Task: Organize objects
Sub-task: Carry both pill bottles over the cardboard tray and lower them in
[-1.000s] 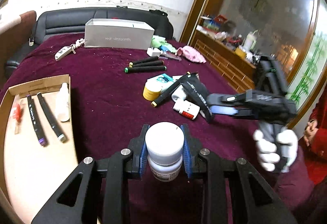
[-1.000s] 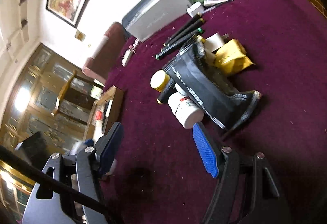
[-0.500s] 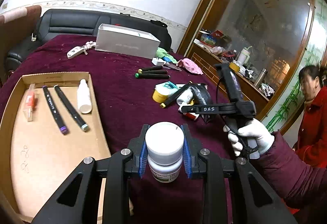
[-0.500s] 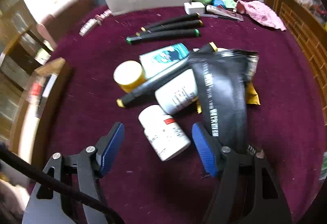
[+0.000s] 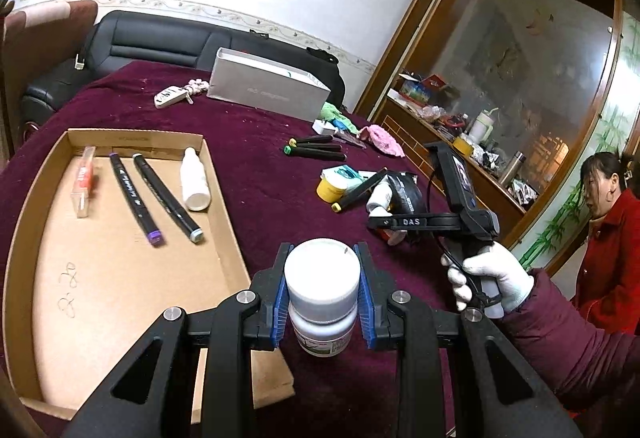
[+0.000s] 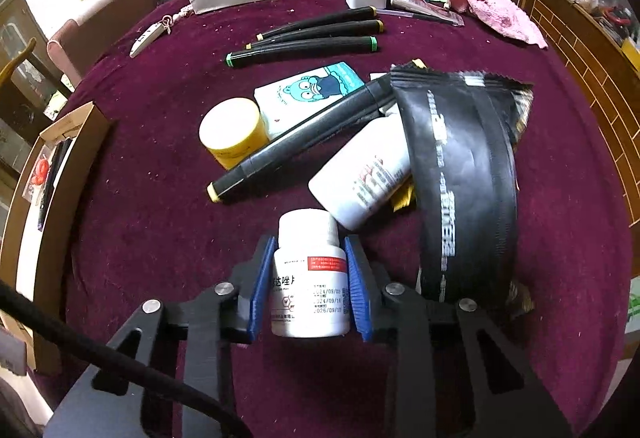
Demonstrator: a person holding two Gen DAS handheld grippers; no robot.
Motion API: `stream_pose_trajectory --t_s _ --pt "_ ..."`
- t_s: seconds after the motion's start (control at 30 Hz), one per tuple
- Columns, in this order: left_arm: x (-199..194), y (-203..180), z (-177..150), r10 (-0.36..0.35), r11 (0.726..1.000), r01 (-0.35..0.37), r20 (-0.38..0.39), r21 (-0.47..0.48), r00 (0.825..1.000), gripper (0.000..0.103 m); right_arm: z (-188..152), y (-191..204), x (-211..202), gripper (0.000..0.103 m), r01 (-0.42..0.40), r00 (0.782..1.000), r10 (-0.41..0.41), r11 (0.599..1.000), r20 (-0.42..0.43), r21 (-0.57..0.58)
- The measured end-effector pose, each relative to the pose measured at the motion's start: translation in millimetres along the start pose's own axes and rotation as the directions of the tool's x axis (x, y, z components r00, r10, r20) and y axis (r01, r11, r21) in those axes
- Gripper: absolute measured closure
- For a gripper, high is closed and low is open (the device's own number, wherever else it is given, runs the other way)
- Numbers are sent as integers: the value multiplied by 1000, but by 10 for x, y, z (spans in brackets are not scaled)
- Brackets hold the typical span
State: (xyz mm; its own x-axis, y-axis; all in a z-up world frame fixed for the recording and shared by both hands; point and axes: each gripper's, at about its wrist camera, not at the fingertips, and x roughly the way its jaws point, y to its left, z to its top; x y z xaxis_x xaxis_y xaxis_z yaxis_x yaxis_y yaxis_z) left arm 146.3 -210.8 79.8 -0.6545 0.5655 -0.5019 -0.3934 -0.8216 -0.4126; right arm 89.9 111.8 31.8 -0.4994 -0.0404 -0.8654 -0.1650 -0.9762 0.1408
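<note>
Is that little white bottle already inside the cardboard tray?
Not yet. The white bottle is held in the left gripper, beside the cardboard tray.

Six black markers [image 5: 136, 194], four white bottles [image 6: 308, 274], one yellow jar [image 6: 232, 132].

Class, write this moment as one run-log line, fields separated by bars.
left tongs: shut on white jar | right tongs: just closed around pill bottle on cloth | tray: two markers, small bottle
</note>
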Motion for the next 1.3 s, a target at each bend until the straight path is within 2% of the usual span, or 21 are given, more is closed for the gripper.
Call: stream_pose_trajectory --t_s 0.2,0.33,0.4,0.57,0.73,0.83,1.0,1.13,1.3 --pt "-229 124 23 27 1000 -27 44 -13 999 78 -75 72 -278 71 -132 991 130 990 44 44" --pt "-433 280 87 77 997 -75 89 -28 993 78 -59 270 -478 71 -241 969 239 970 62 33" --pt "-528 364 121 108 994 -105 103 -31 989 78 -35 436 -569 71 -302 952 300 953 64 16" --pt "-724 641 269 191 981 -187 114 -51 975 78 65 962 -638 71 -445 893 445 895 62 -13" --pt "-822 835 312 226 974 -221 115 -53 967 78 74 1559 -492 70 -544 836 545 838 66 -32" --pt "-778 943 338 243 969 -238 86 -63 966 78 62 1852 -324 70 -578 815 579 815 34 -40" --pt "-679 1096 367 258 964 -252 70 -84 964 78 35 2220 -126 70 -571 821 569 817 -43 -83" --pt "-535 1291 422 264 958 -257 42 -126 964 78 155 2173 -113 70 -554 832 554 829 -32 -79" --pt "-231 1501 486 272 951 -275 -39 -145 962 78 393 2024 -34 70 -508 861 508 860 -10 -51"
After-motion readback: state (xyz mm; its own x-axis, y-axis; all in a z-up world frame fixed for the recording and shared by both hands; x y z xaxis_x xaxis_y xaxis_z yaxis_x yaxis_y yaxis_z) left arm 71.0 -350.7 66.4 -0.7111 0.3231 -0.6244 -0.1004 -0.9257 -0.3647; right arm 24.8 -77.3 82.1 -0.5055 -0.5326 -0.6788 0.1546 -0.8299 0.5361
